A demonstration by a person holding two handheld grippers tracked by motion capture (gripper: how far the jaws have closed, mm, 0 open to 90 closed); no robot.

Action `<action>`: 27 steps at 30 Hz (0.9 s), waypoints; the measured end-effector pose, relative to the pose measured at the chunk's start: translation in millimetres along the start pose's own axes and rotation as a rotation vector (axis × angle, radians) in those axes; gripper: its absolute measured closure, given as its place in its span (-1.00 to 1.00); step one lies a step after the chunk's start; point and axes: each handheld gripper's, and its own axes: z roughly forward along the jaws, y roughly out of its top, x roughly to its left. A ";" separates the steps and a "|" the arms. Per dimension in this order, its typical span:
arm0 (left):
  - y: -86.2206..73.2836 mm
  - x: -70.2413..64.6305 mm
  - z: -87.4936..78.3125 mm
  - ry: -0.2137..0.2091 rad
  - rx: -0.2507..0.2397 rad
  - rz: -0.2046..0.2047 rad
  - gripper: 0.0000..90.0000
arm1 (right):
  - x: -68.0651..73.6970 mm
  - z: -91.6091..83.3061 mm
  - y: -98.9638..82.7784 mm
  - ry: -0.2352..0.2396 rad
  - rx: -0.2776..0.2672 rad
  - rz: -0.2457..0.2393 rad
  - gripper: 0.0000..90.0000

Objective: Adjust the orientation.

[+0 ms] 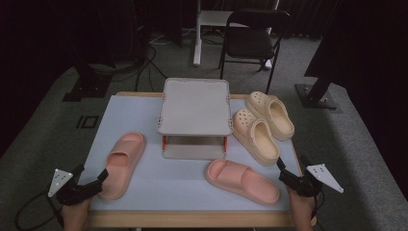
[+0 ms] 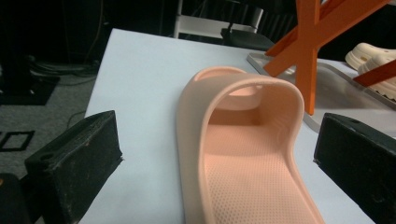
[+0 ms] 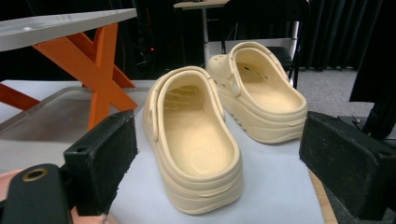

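My left gripper (image 1: 91, 180) stands wide open at the table's (image 1: 144, 110) near left corner, the pink slide (image 2: 243, 154) lying untouched between its jaws. My right gripper (image 1: 287, 174) gapes too, holding nothing, facing the nearer cream clog (image 3: 194, 144). I can read no writing.

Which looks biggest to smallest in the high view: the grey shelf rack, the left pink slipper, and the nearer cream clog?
1. Grey shelf rack, clearly largest.
2. Left pink slipper.
3. Nearer cream clog, slightly smaller, though it lies farther from the camera, so that gap is unsure.
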 end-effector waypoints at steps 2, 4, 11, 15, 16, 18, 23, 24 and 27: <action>1.0 1.9 3.0 -0.012 0.012 0.009 -0.99 | 0.5 0.0 -0.7 0.006 0.002 0.009 -0.76; 2.4 4.7 6.4 -0.027 0.021 0.017 -0.99 | 0.5 0.0 -0.8 0.007 0.003 0.012 -0.76; 8.6 18.1 16.4 -0.072 0.050 0.033 -0.99 | -2.2 4.1 -2.4 0.027 0.027 0.046 -0.76; 8.9 27.9 23.6 -0.099 0.080 0.026 -0.99 | -5.5 4.3 -1.9 0.029 0.031 0.025 -0.76; 8.9 27.9 23.6 -0.099 0.080 0.026 -0.99 | -5.5 4.3 -1.9 0.029 0.031 0.025 -0.76; 10.1 31.5 27.5 -0.108 0.087 0.029 -0.99 | -7.5 4.5 -3.0 0.022 0.042 0.018 -0.76; 12.5 33.9 32.6 -0.098 0.089 0.035 -0.99 | -8.2 6.7 -6.3 0.029 0.059 0.024 -0.76; 13.4 34.5 34.2 -0.104 0.086 0.034 -0.99 | -7.5 6.9 -6.4 0.031 0.060 0.024 -0.76; 17.2 33.8 39.3 -0.107 0.089 0.046 -0.99 | -6.4 7.5 -6.4 0.035 0.062 0.017 -0.76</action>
